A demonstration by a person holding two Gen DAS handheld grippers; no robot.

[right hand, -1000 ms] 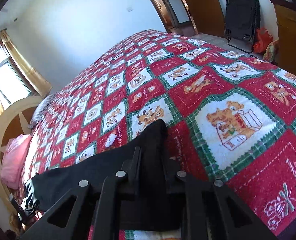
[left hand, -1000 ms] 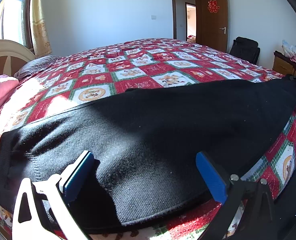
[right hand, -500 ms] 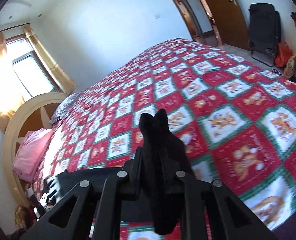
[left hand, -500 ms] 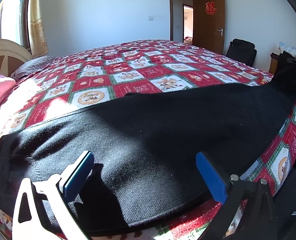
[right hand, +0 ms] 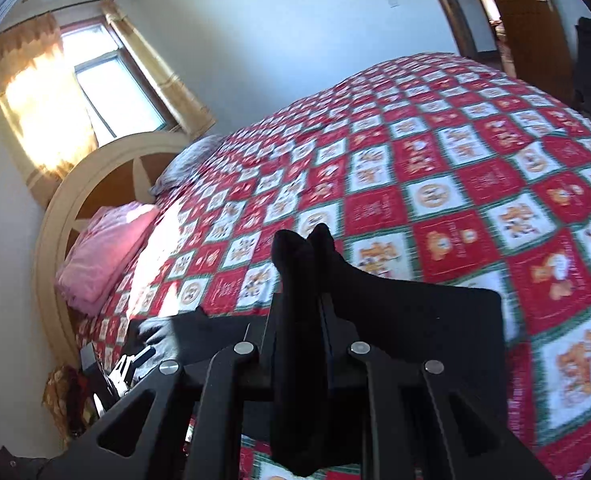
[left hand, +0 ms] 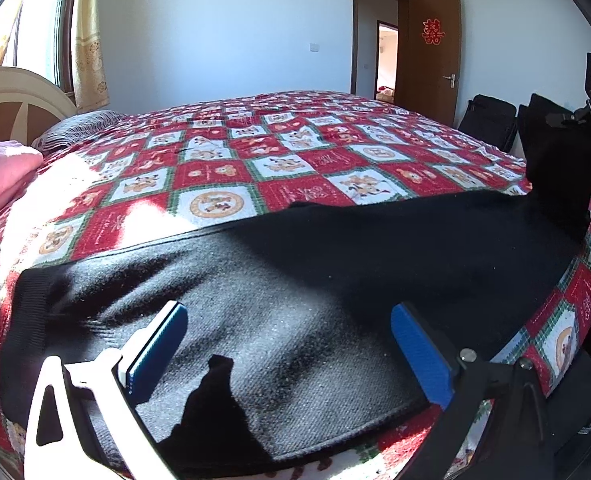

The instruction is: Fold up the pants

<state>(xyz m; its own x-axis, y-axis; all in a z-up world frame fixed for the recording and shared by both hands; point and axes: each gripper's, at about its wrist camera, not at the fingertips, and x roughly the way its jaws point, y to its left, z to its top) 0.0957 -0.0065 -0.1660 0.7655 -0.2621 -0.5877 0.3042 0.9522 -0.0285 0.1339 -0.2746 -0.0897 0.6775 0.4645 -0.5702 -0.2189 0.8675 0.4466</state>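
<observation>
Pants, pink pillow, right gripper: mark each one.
pants [left hand: 295, 312], left wrist view, the sunlit cloth near the waistband
pink pillow [right hand: 107, 248], right wrist view, middle of its top
right gripper [right hand: 301, 320], right wrist view, between its fingertips, shut on the pants

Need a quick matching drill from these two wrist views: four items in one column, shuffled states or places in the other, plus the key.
Items
1. right gripper
2. left gripper
3. pink pillow
4. door

States or places
A. stands open, red emblem on it
B. jaws wide apart above the waist end of the black pants, nothing clamped
C. lies by the headboard
D. shut on the leg end of the pants, lifted off the quilt

Pairs: 1-D, 2-B, 3-C, 4-A
</observation>
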